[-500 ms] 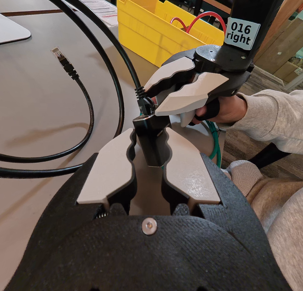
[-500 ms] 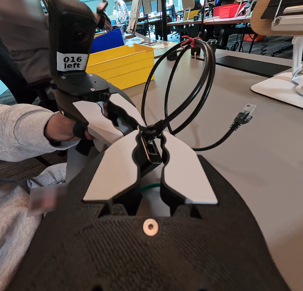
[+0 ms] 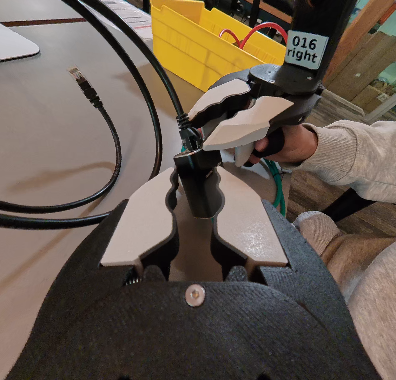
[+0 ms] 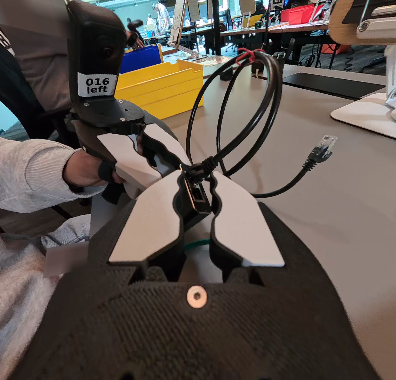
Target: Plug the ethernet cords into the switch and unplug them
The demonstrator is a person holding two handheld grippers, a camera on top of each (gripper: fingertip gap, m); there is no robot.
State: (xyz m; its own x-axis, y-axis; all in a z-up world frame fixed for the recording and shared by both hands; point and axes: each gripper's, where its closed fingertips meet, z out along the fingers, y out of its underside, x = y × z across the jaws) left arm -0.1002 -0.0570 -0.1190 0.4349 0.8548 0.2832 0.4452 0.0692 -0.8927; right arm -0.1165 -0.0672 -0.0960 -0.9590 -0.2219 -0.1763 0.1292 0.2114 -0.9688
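Little has been shifted since half a second ago: switch (image 3: 198, 189) is kept clamped between left tongs (image 3: 196, 178), plug (image 3: 189, 137) pinched at its top port by right tongs (image 3: 198, 132); skewed pulling could snap the latch.

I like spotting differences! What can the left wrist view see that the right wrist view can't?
Only the left wrist view shows the red cable in the yellow bin and the green cable hanging off the table edge.

Only the right wrist view shows the switch's empty port, the red tie on the coil and a blue bin.

Both show the switch, the plug at its top, the loose plug on the table and the yellow bin.
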